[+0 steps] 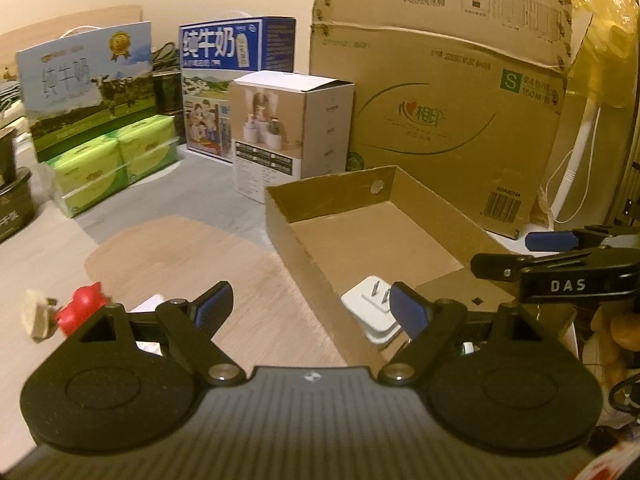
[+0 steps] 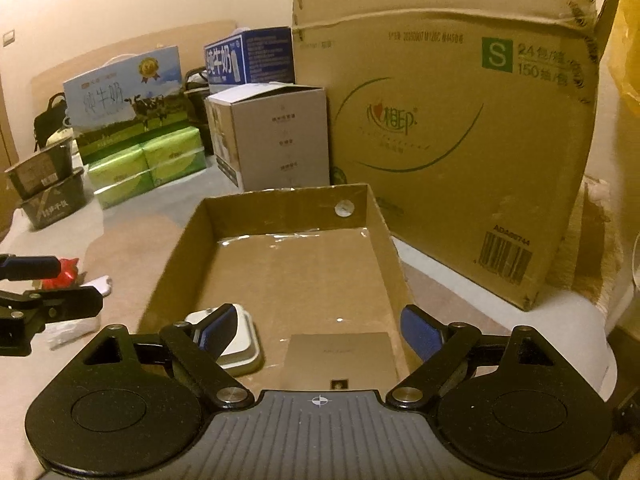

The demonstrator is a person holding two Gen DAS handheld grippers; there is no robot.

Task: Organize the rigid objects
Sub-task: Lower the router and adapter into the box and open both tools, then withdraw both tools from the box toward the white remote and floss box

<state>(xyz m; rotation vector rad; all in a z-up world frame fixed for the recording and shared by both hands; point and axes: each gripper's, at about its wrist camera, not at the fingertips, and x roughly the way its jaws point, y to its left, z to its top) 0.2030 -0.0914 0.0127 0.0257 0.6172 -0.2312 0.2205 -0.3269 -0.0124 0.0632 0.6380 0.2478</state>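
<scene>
Lettering "DAS" on right gripper point(image 1: 552, 258); carton point(image 1: 452, 92) marked "S". Charger point(image 2: 236, 344) in tray point(image 2: 176, 276) by right gripper's left finger point(image 2: 218, 330). Both grippers, left gripper point(image 1: 310, 306) included, spread, empty.

The shallow brown cardboard tray point(image 2: 382, 240) is matt, glossy tape crossing its floor; the white plastic plug adapter point(image 2: 244, 340) inside looks smooth.

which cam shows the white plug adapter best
The left wrist view. There the white plug adapter lies in the shallow cardboard tray with both metal prongs showing. In the right wrist view the same adapter is half hidden behind a gripper finger, and its prongs are out of sight.
</scene>
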